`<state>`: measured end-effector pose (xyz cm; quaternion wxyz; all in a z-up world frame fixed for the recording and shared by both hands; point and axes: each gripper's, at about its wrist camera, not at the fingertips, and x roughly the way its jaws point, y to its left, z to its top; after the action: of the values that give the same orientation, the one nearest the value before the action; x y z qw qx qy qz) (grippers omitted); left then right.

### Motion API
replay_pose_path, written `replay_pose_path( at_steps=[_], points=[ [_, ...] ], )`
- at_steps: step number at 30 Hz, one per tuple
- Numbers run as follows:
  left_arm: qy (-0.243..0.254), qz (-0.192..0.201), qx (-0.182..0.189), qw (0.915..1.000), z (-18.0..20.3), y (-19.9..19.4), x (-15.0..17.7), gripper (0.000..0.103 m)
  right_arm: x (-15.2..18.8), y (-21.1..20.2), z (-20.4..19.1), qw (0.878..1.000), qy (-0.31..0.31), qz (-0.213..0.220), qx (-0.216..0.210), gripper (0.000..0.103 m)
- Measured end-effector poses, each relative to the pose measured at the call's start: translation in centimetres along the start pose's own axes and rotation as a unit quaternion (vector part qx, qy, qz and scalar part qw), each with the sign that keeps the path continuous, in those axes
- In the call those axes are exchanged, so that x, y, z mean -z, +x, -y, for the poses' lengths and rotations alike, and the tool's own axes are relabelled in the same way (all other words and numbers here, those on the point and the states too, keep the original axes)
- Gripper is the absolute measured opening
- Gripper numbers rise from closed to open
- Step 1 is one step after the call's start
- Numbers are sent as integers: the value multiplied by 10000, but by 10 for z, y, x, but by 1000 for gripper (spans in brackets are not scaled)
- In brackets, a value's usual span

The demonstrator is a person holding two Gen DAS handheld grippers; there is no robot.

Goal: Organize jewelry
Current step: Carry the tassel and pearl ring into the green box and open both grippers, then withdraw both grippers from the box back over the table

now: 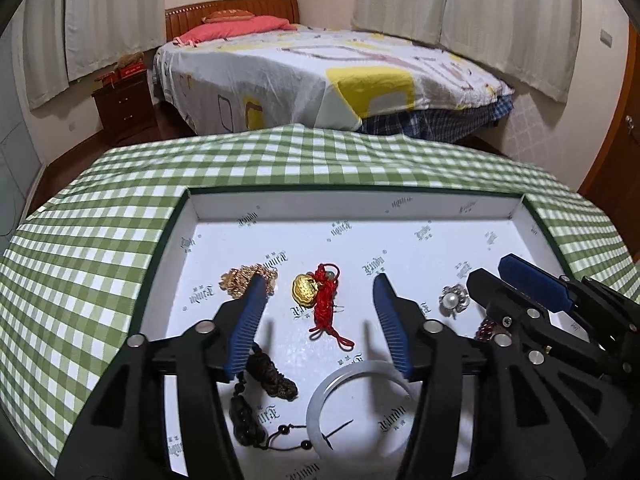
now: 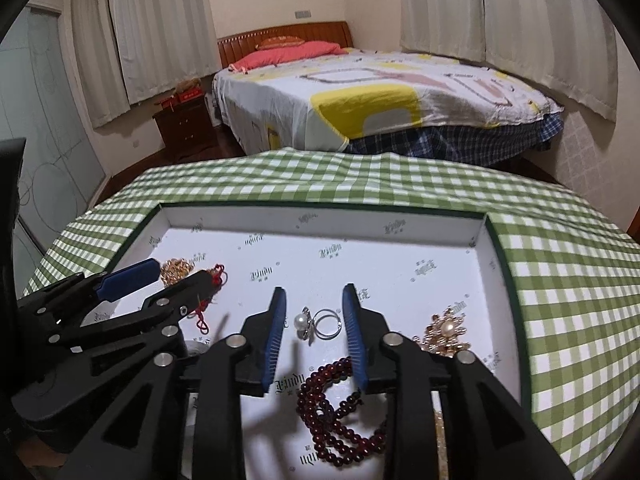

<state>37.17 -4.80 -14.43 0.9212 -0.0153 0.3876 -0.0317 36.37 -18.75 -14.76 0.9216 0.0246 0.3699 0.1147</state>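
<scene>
Garnet-red bead strand (image 2: 340,412) lies nearest, under the right tongs (image 2: 314,322); they're released, pearl ring (image 2: 318,324) dead centre between the pads, untouched, band trailing right. Left tongs (image 1: 320,300) released too, red knotted charm with gold ingot (image 1: 320,300) between them, long axis running away. White tray (image 1: 320,208) on the checked counter (image 1: 280,152) has a repeated dark logo, unreadable

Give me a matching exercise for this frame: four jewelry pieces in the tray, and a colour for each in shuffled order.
Things:
1. bead strand
2. knotted cord charm
3. bangle
4. pearl ring

Colours:
A. pale translucent white
B. silver with a white bead
C. dark garnet red
D. bright red with a gold piece

Pairs: 1-C, 2-D, 3-A, 4-B
</scene>
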Motion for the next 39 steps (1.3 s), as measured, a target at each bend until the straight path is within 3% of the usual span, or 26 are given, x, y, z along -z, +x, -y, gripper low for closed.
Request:
replay_pose_path(
  at_steps=[11, 19, 22, 39],
  points=[
    [-221, 672, 0, 9975, -5, -70, 15, 57, 13, -67, 5, 9982, 18, 598, 62, 31],
    [-220, 888, -108, 9957, -5, -115, 43, 58, 40, -108, 10, 9971, 8, 712, 258, 32],
    [-206, 870, -143, 9959, -5, -124, 53, 62, 51, -116, 14, 9974, 22, 649, 309, 32],
    [-211, 390, -204, 9988, -6, -147, 122, 62, 106, -124, 20, 9991, 143, 229, 339, 32]
  ],
)
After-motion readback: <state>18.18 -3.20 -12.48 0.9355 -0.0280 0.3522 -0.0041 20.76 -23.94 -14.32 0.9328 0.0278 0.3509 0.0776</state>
